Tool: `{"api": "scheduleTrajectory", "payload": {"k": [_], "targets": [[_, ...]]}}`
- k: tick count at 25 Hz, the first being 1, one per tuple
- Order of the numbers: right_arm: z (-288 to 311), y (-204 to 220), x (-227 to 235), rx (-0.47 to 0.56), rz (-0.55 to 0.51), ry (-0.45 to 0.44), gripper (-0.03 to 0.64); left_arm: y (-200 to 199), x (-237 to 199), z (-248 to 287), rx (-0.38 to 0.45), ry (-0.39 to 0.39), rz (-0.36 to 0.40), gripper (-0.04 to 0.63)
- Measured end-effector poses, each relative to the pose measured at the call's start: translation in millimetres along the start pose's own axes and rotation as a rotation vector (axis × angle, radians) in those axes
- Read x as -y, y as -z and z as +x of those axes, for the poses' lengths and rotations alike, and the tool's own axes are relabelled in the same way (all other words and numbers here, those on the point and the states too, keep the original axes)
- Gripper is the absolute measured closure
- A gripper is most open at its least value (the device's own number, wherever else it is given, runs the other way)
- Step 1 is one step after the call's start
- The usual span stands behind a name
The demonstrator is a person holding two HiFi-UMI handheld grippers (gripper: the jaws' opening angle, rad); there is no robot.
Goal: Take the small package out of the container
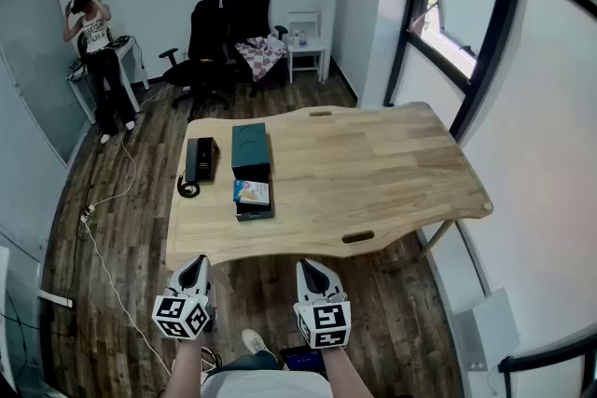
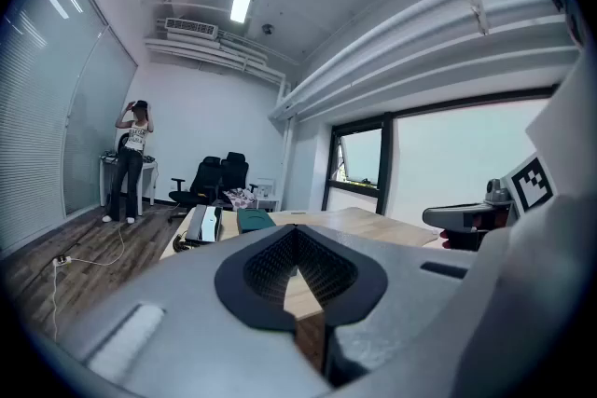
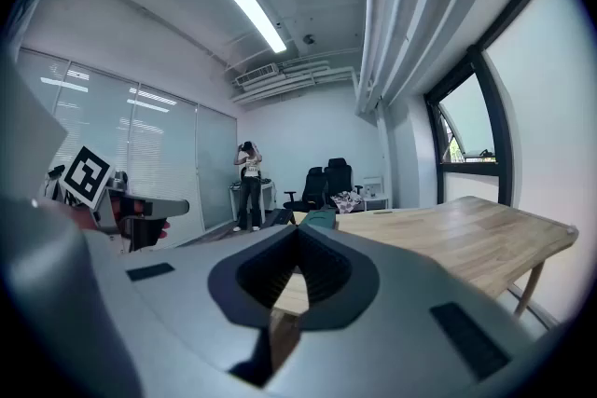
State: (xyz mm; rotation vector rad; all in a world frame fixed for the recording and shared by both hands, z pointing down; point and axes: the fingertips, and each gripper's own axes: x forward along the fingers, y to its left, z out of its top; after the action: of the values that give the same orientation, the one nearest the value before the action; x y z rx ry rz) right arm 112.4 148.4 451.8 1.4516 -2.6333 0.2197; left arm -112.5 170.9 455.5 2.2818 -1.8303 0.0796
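Observation:
A dark green box point(image 1: 250, 150) stands on the left part of the wooden table point(image 1: 373, 172). Just in front of it, a small colourful package point(image 1: 252, 192) lies on a flat black case point(image 1: 255, 212). My left gripper point(image 1: 197, 264) and right gripper point(image 1: 307, 267) hang side by side above the floor, short of the table's near edge. Both are shut, with nothing between the jaws. In the left gripper view the shut gripper point(image 2: 297, 231) points at the table, with the green box point(image 2: 254, 220) beyond. The right gripper view shows its gripper point(image 3: 298, 231) shut, the green box point(image 3: 320, 218) ahead.
A black box point(image 1: 201, 158) and a coiled black cable point(image 1: 188, 188) lie at the table's left edge. A person point(image 1: 96, 61) stands at the back left beside a desk. Office chairs point(image 1: 224, 37) and a white side table point(image 1: 306, 47) line the far wall. A cable point(image 1: 112, 228) runs across the floor.

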Motion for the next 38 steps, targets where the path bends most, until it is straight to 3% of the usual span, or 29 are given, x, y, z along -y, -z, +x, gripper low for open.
{"api": "scheduleTrajectory", "payload": {"k": [17,24,31,38], "targets": [[17,0,28,0.021,0.037,0.008,0.611,-3,0,32,0.009,-0.002,-0.029,0.594],[69,-2,58,0.01,0.036,0.033,0.611,2,-12,104,-0.013,0.044,-0.061,0.594],[161,-9,90,-0.044,0.056,0.066,0.611,-17,-52,204,-0.033,0.099,-0.065,0.593],[243,-33,93,-0.005,0.04,0.065,0.611,-39,-93,277,-0.019,0.145,-0.063,0.594]]}}
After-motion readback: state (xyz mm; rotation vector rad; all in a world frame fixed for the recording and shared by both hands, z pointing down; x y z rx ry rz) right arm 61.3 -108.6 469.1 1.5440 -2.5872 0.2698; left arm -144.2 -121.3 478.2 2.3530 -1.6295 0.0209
